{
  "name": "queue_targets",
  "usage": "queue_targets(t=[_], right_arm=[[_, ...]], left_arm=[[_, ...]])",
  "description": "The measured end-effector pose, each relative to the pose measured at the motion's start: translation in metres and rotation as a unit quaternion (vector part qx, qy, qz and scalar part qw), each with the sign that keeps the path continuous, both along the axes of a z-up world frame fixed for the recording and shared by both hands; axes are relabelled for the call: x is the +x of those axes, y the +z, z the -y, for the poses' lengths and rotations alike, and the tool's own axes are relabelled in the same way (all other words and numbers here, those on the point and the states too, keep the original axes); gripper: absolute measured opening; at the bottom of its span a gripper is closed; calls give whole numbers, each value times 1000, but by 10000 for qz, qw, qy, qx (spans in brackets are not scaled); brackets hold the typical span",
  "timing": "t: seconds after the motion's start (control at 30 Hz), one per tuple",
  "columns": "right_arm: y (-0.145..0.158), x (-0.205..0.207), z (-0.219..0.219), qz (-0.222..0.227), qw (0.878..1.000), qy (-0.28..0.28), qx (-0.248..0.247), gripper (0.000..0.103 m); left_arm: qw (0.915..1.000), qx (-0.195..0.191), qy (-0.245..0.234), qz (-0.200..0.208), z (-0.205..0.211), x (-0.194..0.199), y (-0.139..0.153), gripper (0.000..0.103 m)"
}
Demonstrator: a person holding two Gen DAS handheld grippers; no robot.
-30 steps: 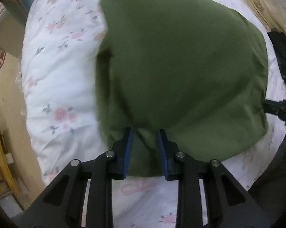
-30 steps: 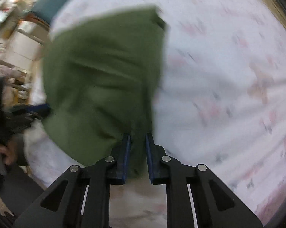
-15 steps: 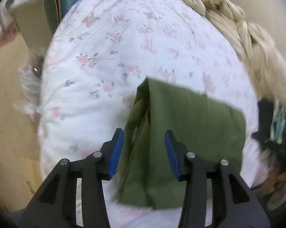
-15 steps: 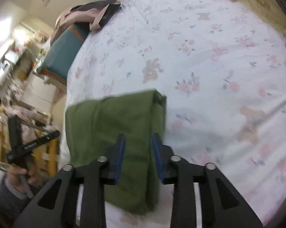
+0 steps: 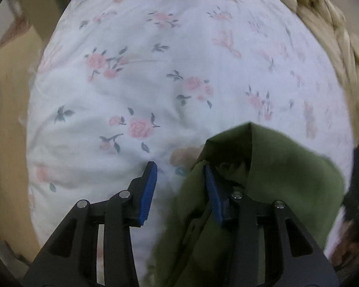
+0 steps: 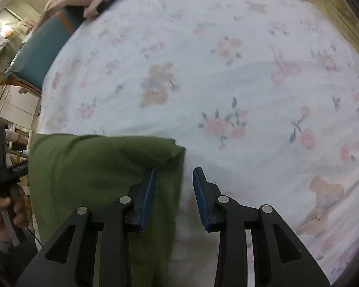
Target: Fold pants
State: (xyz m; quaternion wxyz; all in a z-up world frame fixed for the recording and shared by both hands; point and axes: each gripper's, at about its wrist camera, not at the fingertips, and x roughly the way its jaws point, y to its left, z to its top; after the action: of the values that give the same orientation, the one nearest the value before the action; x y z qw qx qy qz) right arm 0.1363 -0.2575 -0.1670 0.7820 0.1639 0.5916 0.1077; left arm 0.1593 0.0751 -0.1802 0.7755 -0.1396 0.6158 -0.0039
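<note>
Near the bed's (image 6: 251,71) front edge, your folded pants (image 6: 91,174) lie flat; both your left tongs (image 5: 179,179) and right tongs (image 6: 173,184) gape apart, gripping nothing.

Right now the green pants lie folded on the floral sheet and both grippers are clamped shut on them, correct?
Not quite. The pants do lie folded on the sheet, but both wrist views show the left gripper and the right gripper with jaws open, gripping nothing.
</note>
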Motion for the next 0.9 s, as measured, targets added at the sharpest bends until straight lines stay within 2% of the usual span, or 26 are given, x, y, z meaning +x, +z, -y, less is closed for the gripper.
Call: queue_targets(t=[0.07,0.13,0.17,0.2,0.23,0.27,0.3,0.4,0.53,0.63,0.7,0.73,0.77,0.8,0.87,0.9], right_arm=[[10,-6,12,81,9996,-200,201,36],[23,-13,21,271,9986,-275,369,37],[28,-18,27,330,9975,-297,552,51],[31,-20,32,354,9960,-337,753,71],[31,-25,37,352,9933,-385,1033,79],[29,-29,40,315,9890,-409,1386,86],[27,-32,41,261,9858,-399,1607,87],[9,-42,33,-86,9830,-241,1819,87],[-24,-55,7,-736,9763,210,2023,87],[-39,-62,-13,-911,9765,509,1886,87],[-40,-62,-27,-786,9794,740,1706,86],[-37,-62,-31,-685,9806,806,1650,82],[-36,-61,-35,-629,9793,867,1721,64],[-36,-61,-39,-659,9776,895,1789,49],[-38,-60,-48,-625,9781,897,1769,45],[-39,-58,-56,-577,9797,1010,1632,40]], left_arm=[[9999,7,55,150,-6,-6,16,38],[9987,251,82,431,-14,-17,40,39],[9981,250,84,563,-18,-24,50,50],[9977,197,97,646,-20,-29,56,59],[9970,23,109,764,-23,-36,63,78],[9963,-134,63,842,-23,-42,65,91],[9961,-346,-47,813,-20,-51,65,95],[9956,-758,-438,342,-3,-59,45,97],[9924,-526,-1073,-290,21,-68,-4,97],[9906,-563,-1188,-389,26,-69,-25,97],[9899,-546,-1272,-291,30,-67,-26,92],[9884,-627,-1365,-242,33,-67,-24,71],[9862,-760,-1448,-271,36,-66,-22,48],[9840,-848,-1539,-299,40,-66,-19,40],[9820,-776,-1708,-202,48,-68,-15,18],[9806,-599,-1864,-90,54,-71,-12,15]])
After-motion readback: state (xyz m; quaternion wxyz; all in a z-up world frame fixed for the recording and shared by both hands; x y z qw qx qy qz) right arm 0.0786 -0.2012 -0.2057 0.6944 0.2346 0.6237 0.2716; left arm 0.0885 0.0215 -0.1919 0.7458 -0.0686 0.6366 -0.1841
